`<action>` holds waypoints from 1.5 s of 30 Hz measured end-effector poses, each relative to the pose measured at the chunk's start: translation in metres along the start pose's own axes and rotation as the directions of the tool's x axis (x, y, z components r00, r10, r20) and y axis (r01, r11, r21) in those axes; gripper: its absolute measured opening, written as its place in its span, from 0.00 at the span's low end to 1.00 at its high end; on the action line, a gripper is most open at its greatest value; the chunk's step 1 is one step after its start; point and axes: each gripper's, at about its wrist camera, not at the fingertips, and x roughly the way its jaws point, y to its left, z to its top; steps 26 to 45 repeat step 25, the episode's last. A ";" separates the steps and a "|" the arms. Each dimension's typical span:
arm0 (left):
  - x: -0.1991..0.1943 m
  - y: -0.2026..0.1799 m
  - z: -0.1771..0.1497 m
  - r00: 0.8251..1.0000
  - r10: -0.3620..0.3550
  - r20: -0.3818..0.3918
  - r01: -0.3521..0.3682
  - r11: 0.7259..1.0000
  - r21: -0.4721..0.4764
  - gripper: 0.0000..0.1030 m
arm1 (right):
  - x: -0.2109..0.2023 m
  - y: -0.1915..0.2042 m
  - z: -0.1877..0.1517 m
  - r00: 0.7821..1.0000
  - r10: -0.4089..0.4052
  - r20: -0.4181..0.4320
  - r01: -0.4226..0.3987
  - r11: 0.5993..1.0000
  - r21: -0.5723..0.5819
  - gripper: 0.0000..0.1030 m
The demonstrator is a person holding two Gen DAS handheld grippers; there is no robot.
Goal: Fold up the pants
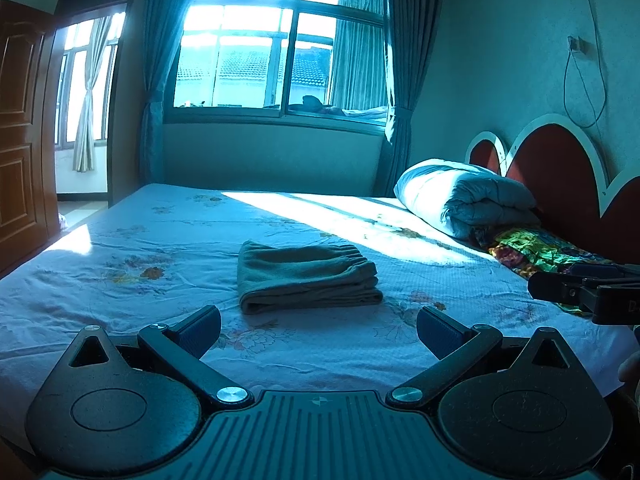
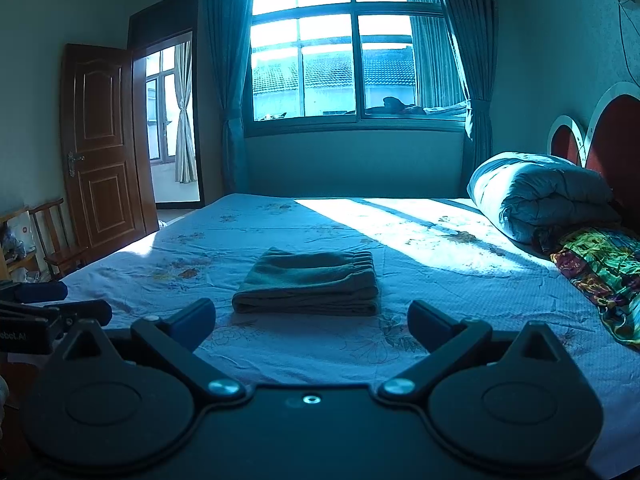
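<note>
Lying folded on the floral bedsheet (image 1: pixel 120 240), the pants (image 1: pixel 306 276) sit untouched. Left gripper (image 1: pixel 319 330) and right gripper (image 2: pixel 312 322) hover near them, jaws spread and empty.

You see a dim room with a strong blue cast. Daylight from the large glass window (image 2: pixel 352 52) is overexposed and makes a bright patch on the pale flowered bedsheet (image 2: pixel 400 224). Fisheye edges bend, corners go black.
</note>
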 end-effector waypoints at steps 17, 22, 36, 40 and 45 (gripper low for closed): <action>-0.005 -0.004 0.004 0.999 -0.002 0.048 0.001 1.000 0.005 1.00 | 0.000 -0.001 -0.001 1.000 -0.002 0.005 0.002 1.000 -0.003 0.94; -0.004 -0.004 0.005 0.999 -0.022 0.042 0.022 1.000 0.009 1.00 | 0.000 -0.001 -0.001 1.000 -0.003 0.006 0.003 1.000 -0.001 0.94; -0.004 -0.005 0.005 0.999 -0.021 0.035 0.021 1.000 0.009 1.00 | 0.000 -0.001 -0.001 1.000 -0.003 0.007 0.003 1.000 -0.003 0.94; -0.004 -0.005 0.005 0.999 -0.021 0.035 0.021 1.000 0.009 1.00 | 0.000 -0.001 -0.001 1.000 -0.003 0.007 0.003 1.000 -0.003 0.94; -0.004 -0.005 0.005 0.999 -0.021 0.035 0.021 1.000 0.009 1.00 | 0.000 -0.001 -0.001 1.000 -0.003 0.007 0.003 1.000 -0.003 0.94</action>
